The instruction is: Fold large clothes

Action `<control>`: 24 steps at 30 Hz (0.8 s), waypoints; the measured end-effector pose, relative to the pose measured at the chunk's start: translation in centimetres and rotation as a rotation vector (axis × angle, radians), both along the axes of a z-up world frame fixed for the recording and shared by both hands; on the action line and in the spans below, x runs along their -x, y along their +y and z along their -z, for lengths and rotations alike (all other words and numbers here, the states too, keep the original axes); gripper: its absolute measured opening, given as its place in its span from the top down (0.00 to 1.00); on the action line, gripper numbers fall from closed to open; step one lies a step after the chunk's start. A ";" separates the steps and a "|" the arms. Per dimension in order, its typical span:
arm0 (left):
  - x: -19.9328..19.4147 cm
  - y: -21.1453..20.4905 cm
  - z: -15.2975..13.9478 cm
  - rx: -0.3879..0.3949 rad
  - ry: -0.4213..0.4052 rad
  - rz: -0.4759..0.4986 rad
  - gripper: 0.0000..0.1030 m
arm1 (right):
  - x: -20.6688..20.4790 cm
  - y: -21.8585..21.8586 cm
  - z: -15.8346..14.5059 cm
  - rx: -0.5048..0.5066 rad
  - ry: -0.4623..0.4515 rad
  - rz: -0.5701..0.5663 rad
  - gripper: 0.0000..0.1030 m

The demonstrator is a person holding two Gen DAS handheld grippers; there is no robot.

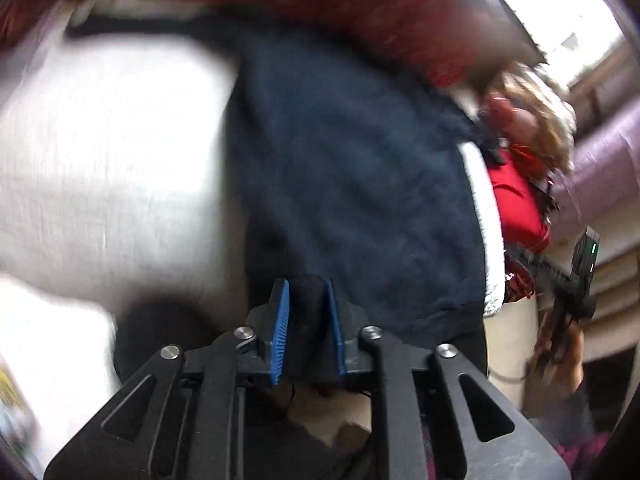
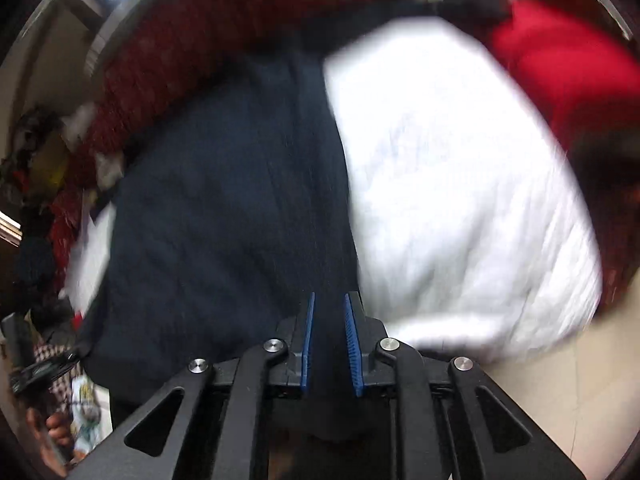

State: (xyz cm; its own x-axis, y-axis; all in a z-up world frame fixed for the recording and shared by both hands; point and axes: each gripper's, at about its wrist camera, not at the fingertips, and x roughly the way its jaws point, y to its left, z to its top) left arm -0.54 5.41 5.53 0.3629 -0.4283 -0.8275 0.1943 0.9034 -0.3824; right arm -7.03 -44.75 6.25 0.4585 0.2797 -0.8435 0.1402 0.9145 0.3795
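A large dark navy garment (image 1: 352, 184) hangs spread in front of a white sheet-covered surface (image 1: 100, 168). My left gripper (image 1: 307, 292) is shut on a bunched edge of the garment between its blue pads (image 1: 282, 320). In the right wrist view the same navy garment (image 2: 224, 216) fills the middle. My right gripper (image 2: 330, 304) is shut on another edge of it, cloth pinched between its blue pads (image 2: 352, 340). Both views are motion-blurred. The other gripper (image 1: 560, 276) shows at the right in the left wrist view.
A red patterned blanket (image 1: 360, 4) lies beyond the garment. The white sheet (image 2: 460, 184) lies to the right. A red cloth (image 2: 560, 60) sits at the upper right. Cluttered items (image 2: 44, 168) stand at the left. Pale floor tiles (image 2: 560, 400) show at the lower right.
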 end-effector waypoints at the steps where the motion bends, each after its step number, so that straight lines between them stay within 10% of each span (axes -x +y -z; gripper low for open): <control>1: -0.5 -0.6 -1.1 -0.003 -0.046 0.016 0.78 | -0.3 0.2 -1.4 0.001 -0.057 -0.003 0.76; 3: -2.7 -2.4 -2.7 -0.025 -0.122 0.002 0.50 | -1.8 1.0 -4.1 0.000 -0.172 -0.022 0.63; 6: -6.2 -5.1 -1.7 -0.012 -0.141 -0.016 0.49 | -5.2 3.8 -4.4 0.052 -0.227 -0.067 0.61; 13: -11.6 -7.4 7.5 -0.241 0.040 -0.029 0.51 | -12.5 5.9 7.6 0.130 0.064 -0.142 0.84; 17: -12.7 -5.7 8.1 -0.143 0.086 -0.047 0.51 | -14.7 -3.6 3.0 -0.116 -0.080 0.058 0.71; 19: -13.0 -5.2 8.1 -0.089 0.103 -0.056 0.51 | -16.5 -10.9 1.4 -0.135 -0.149 0.242 0.42; 24: -14.4 -5.8 7.6 -0.063 0.104 -0.102 0.51 | -21.9 -24.9 3.3 -0.140 -0.110 0.598 0.39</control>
